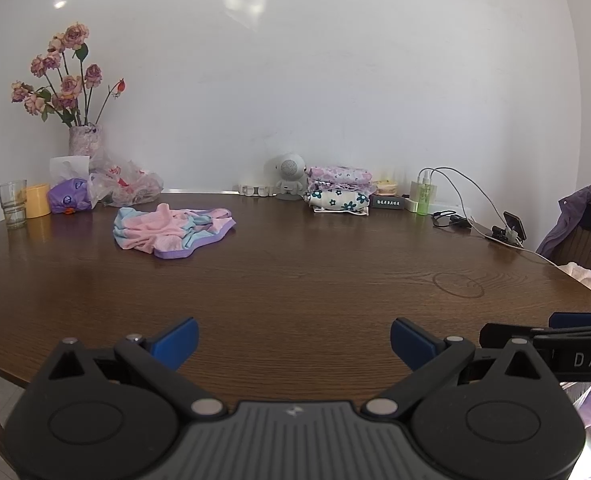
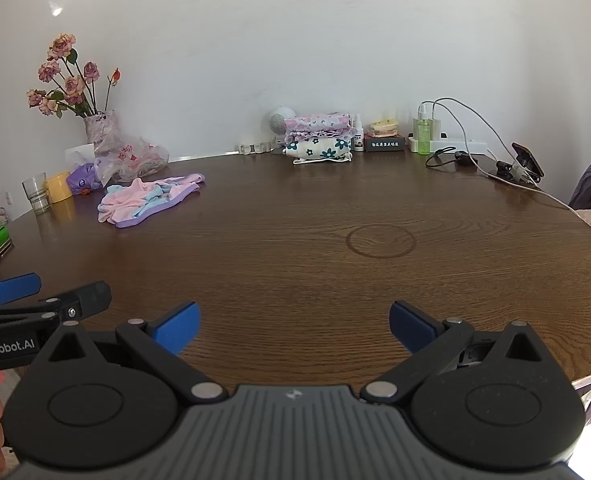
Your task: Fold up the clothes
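A round brown tabletop (image 1: pixel 295 280) – bare just ahead of the jaws. Far ahead, left: a crumpled pink garment (image 1: pixel 171 230), glass (image 1: pixel 12 204), yellow cup (image 1: pixel 36 200). Far ahead, right – a folded stack (image 1: pixel 339 194), cables (image 1: pixel 491 216).

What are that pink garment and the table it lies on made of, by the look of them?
The pink garment looks like soft knit fabric, matte, lying in limp folds with pale blue patches and a purple edge. The table looks like dark wood or wood veneer: clear grain lines and a slight sheen. Which of the two, I cannot tell.
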`<state>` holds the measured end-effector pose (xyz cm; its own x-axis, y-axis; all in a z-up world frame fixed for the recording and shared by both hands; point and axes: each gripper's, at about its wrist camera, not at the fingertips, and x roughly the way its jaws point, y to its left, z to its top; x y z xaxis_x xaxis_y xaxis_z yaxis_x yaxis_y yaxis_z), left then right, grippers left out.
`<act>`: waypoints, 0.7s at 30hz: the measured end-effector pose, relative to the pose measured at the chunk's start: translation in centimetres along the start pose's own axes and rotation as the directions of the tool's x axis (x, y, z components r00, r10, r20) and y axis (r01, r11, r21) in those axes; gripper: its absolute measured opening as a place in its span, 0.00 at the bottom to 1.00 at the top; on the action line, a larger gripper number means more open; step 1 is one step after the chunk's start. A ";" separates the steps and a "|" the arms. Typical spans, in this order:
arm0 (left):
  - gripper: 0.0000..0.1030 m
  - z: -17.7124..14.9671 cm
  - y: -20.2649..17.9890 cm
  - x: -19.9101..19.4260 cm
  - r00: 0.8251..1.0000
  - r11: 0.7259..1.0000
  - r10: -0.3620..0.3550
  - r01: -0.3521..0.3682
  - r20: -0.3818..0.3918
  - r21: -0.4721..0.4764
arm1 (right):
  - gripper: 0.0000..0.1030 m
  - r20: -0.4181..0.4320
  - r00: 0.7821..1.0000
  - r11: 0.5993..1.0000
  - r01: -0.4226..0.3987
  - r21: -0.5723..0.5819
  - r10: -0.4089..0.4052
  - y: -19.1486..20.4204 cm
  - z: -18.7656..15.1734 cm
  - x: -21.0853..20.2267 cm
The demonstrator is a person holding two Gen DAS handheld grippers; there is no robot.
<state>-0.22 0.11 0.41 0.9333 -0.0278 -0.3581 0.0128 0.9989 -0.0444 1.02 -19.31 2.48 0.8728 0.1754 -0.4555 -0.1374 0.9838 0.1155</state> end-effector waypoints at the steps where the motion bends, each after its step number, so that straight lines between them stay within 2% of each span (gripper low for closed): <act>1: 1.00 0.0 0.0 -0.1 1.000 1.000 0.002 -0.002 0.001 -0.001 | 1.00 0.001 1.000 1.000 0.000 -0.001 0.000 0.0 0.0 -0.1; 21: 1.00 0.2 0.6 -1.1 1.000 0.999 -0.001 0.002 0.022 -0.043 | 1.00 0.025 1.000 1.000 -0.003 -0.005 0.003 0.4 0.1 -0.9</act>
<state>-1.17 0.78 0.96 0.9408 -0.0277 -0.3378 -0.0010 0.9964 -0.0847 0.26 -19.11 2.99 0.8836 0.1773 -0.4334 -0.1421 0.9834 0.1125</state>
